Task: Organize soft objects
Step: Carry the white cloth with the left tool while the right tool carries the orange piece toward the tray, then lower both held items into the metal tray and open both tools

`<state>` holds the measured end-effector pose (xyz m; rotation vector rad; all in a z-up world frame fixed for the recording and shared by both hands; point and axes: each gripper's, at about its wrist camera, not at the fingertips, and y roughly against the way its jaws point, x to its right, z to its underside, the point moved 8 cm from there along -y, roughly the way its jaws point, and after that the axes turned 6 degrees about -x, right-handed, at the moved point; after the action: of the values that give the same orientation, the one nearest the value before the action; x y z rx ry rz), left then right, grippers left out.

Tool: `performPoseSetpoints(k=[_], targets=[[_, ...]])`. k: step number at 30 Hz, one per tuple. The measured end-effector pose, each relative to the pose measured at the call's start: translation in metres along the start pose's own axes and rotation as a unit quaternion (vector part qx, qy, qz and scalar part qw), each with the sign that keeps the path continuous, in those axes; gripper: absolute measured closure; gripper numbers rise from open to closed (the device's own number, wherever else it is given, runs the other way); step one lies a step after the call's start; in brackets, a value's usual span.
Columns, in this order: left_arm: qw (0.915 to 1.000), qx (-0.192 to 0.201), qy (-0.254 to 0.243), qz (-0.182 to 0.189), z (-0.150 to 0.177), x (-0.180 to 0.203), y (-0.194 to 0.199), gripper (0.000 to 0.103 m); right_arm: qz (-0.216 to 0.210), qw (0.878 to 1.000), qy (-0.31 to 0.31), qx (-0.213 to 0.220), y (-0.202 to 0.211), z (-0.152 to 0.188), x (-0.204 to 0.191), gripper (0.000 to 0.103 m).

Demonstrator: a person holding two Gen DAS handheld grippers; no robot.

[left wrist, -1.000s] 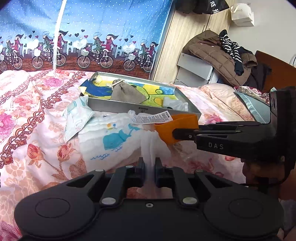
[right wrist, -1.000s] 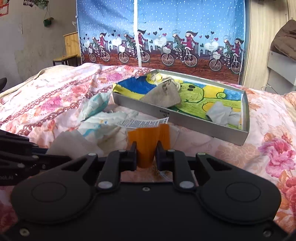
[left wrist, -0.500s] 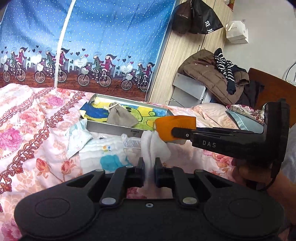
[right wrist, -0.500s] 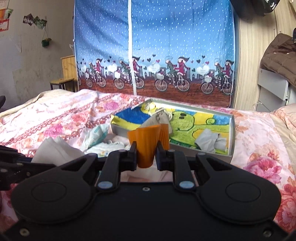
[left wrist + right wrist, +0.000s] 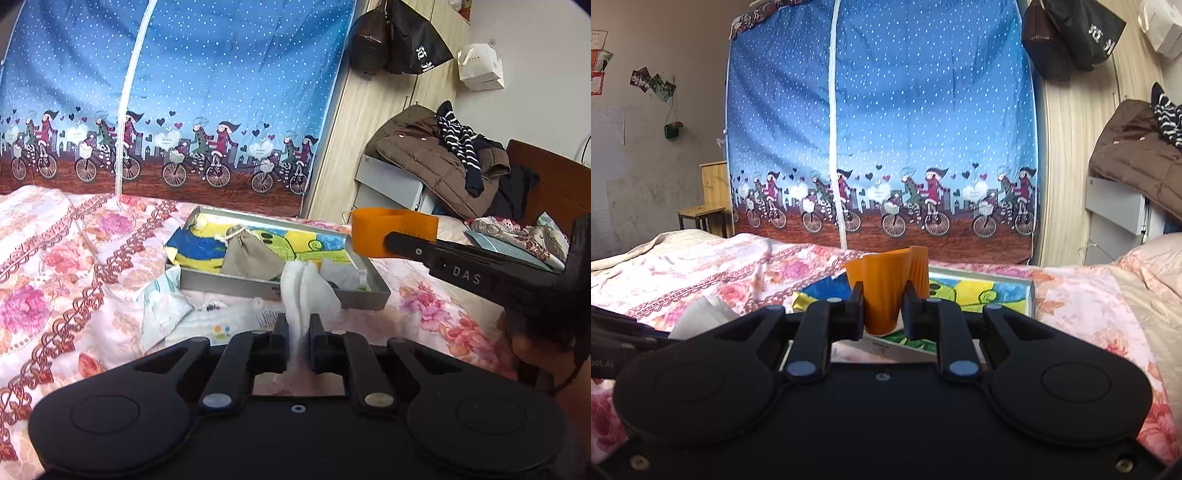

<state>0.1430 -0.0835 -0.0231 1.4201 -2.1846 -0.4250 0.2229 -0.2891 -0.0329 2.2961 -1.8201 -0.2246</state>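
My left gripper (image 5: 298, 326) is shut on a white cotton pad (image 5: 306, 291), held up above the bed. My right gripper (image 5: 883, 306) is shut on a soft orange cup-shaped piece (image 5: 886, 284); it shows in the left wrist view (image 5: 391, 234) too, lifted above the right end of the grey tray (image 5: 369, 295). The tray has a colourful cartoon lining and holds a grey drawstring pouch (image 5: 249, 258) and a white cloth (image 5: 341, 271). In the right wrist view the tray (image 5: 1028, 291) lies just beyond the fingers and the cotton pad (image 5: 701, 315) is at the left.
On the floral bedspread (image 5: 55, 280) in front of the tray lie a white-and-green packet (image 5: 162, 306) and a white whale-print cloth (image 5: 221, 326). A blue bicycle-print curtain (image 5: 184, 110) hangs behind. A brown coat (image 5: 436, 166) lies on a grey box at right.
Both grippers have risen from the bedspread with their pieces. The orange piece has gone from in front of the tray to above its right end; the whale-print cloth has stayed down.
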Motion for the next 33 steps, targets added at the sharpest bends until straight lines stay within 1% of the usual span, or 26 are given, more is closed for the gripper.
performPoseSetpoints(k=[3,5,10,13,15,17,21,23,27,29,33], targets=[[1.0,0.007,0.0,0.0,-0.009,0.001,-0.003,0.092,0.005,1.0,-0.003,0.013,-0.001,-0.003,0.003,0.09],[0.9999,0.011,-0.003,0.0,-0.015,0.002,-0.006,0.092,0.007,1.0,-0.002,0.015,-0.001,-0.002,0.004,0.09],[0.9997,0.021,-0.008,0.002,-0.031,0.006,-0.014,0.092,0.022,0.999,0.034,0.018,-0.007,-0.007,0.006,0.09],[0.9991,0.039,-0.015,0.001,-0.047,0.006,-0.024,0.092,0.037,0.999,0.023,0.024,-0.014,-0.012,0.013,0.089],[0.9986,0.05,-0.014,0.002,-0.06,0.005,-0.035,0.092,0.048,0.999,0.014,0.015,-0.025,-0.007,0.02,0.089],[0.9982,0.058,-0.014,0.002,-0.073,0.003,-0.052,0.092,0.058,0.998,0.012,0.002,-0.038,0.0,0.025,0.089],[0.9971,0.071,-0.028,-0.005,-0.097,-0.001,-0.101,0.092,0.071,0.997,-0.003,-0.019,-0.063,0.016,0.037,0.089],[0.9976,0.067,-0.017,-0.005,-0.106,-0.006,-0.13,0.092,0.074,0.997,-0.01,-0.025,-0.074,0.021,0.041,0.089],[0.9988,0.047,0.01,-0.014,-0.118,-0.021,-0.191,0.092,0.076,0.996,-0.024,-0.037,-0.098,0.029,0.047,0.089],[0.9992,0.028,0.02,-0.02,-0.116,-0.03,-0.219,0.092,0.074,0.996,-0.034,-0.044,-0.109,0.034,0.049,0.089],[0.9994,-0.007,0.021,-0.028,-0.105,-0.04,-0.256,0.092,0.073,0.994,-0.034,-0.069,-0.133,0.049,0.047,0.088]])
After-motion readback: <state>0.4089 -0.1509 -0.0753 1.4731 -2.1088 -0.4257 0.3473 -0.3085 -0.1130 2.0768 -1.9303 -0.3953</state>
